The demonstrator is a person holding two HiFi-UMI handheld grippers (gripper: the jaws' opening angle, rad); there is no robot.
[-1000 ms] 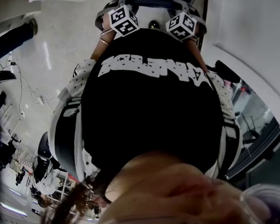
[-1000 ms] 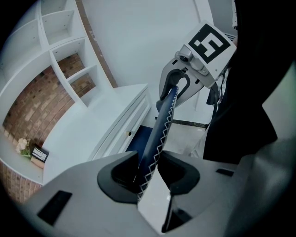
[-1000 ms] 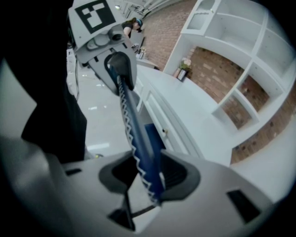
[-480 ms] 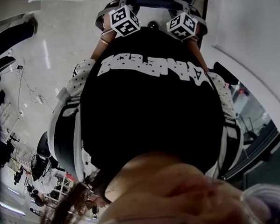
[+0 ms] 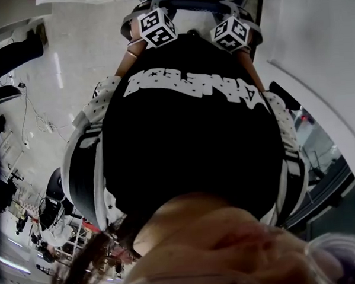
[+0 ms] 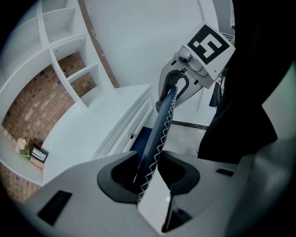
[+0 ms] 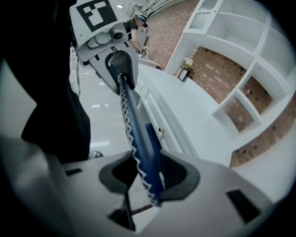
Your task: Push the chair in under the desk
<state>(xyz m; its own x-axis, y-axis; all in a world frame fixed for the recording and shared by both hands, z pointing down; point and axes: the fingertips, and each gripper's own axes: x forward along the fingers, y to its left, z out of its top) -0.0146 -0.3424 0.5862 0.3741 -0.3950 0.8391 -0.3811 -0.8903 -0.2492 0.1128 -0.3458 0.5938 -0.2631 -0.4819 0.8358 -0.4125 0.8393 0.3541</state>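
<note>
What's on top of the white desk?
Small flowers and a dark sign at one end of the desk. The left gripper, clamped on the chair back, hides the nearer part.

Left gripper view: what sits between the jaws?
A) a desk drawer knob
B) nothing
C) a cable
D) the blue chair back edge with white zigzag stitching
D: the chair back edge runs between the pads of the left gripper, which close on it.

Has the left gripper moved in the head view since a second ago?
No: the left gripper holds its place against the floor's light streak.
</note>
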